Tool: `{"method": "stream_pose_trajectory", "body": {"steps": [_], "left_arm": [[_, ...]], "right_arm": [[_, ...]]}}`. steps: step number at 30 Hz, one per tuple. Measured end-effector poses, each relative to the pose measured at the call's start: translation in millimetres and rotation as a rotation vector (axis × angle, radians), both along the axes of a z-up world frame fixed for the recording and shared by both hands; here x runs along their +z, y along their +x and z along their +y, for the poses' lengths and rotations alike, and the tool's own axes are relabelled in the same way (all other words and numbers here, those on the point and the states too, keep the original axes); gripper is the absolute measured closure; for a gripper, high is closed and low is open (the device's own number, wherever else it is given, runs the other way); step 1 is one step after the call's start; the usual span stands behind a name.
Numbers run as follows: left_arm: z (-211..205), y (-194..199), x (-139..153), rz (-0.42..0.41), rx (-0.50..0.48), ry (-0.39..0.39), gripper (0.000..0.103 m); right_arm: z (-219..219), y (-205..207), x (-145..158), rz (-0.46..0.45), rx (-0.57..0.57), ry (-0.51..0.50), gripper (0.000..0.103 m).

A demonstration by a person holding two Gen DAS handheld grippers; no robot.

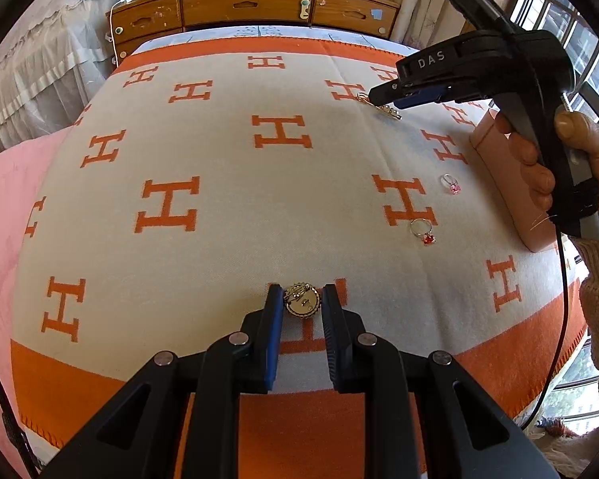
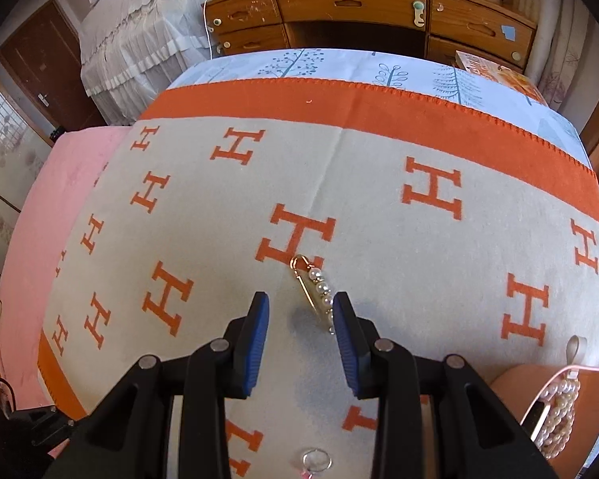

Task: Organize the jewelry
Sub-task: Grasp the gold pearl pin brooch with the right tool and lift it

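A round gold brooch lies on the H-patterned blanket between the fingers of my open left gripper; contact cannot be told. A gold pearl pin lies on the blanket between the tips of my open right gripper, close to the right finger. The pin also shows in the left wrist view under the right gripper. A ring with a red stone and a ring with a pink stone lie to the right. The pink-stone ring shows at the bottom of the right wrist view.
A pink jewelry box stands at the blanket's right edge; in the right wrist view it holds a pearl strand. A wooden desk with drawers stands beyond the bed. A pink cover lies to the left.
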State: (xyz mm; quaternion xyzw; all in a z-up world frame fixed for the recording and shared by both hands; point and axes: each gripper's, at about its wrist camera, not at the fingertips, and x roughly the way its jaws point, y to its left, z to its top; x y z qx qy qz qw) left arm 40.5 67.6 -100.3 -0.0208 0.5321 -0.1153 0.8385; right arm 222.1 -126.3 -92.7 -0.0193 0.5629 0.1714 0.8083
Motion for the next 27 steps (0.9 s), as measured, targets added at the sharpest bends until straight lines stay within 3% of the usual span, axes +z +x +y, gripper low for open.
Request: {"method": "stream_pose_trajectory", "body": {"steps": [8,12,16,20,27], "left_arm": [[9,2,-1,0.006,0.012,-0.027,0.086],[11,3,-1,0.012,0.022,-0.037,0.086],[11,3,1,0.010,0.028,-0.041,0.086],[10,2,2,0.006,0.034,-0.040,0.086],[11,2,10,-0.007,0.045,-0.039,0.086]], "right_arm": [[-1,13,-10,0.015,0.001,-0.050,0.072],[2,10,-10,-0.013,0.016,-0.115,0.087],[12,2,-11,-0.050,0.064,-0.176,0.096],[19,-5,-11,-0.090,0.070,-0.228,0.096],[7,-22,10,-0.106,0.037,-0.101,0.096]]}}
